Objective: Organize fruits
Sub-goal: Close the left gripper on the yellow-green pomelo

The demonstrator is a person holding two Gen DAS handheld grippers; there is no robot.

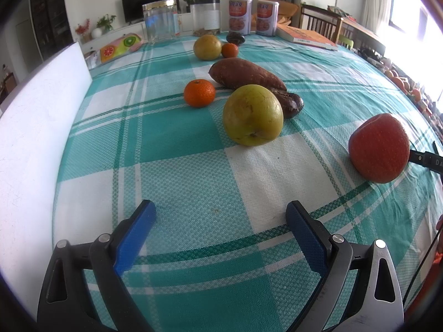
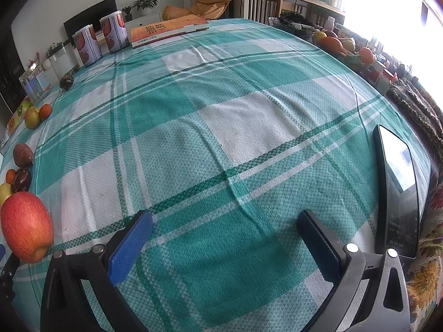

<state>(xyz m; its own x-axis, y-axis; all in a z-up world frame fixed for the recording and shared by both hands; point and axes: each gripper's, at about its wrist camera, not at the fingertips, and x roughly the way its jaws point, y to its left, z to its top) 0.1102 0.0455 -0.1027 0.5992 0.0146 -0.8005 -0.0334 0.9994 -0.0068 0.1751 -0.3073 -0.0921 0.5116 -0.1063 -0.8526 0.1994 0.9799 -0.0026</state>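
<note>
In the left wrist view a green apple (image 1: 253, 114) lies ahead of my open, empty left gripper (image 1: 220, 214). Behind it lie a dark fruit (image 1: 289, 102), a sweet potato (image 1: 246, 73) and an orange mandarin (image 1: 199, 93). Farther back are a second green apple (image 1: 207, 47), a small mandarin (image 1: 229, 50) and a dark fruit (image 1: 235, 38). A red apple (image 1: 379, 148) lies at the right; it also shows in the right wrist view (image 2: 26, 227) at the far left. My right gripper (image 2: 224, 222) is open and empty over bare tablecloth.
A white panel (image 1: 41, 127) stands along the table's left side. Glass jars (image 1: 162, 22), two cans (image 1: 240, 15) and a book (image 1: 307, 38) stand at the back. A tablet (image 2: 398, 185) lies at the right edge. A fruit-print tray (image 1: 120, 45) sits back left.
</note>
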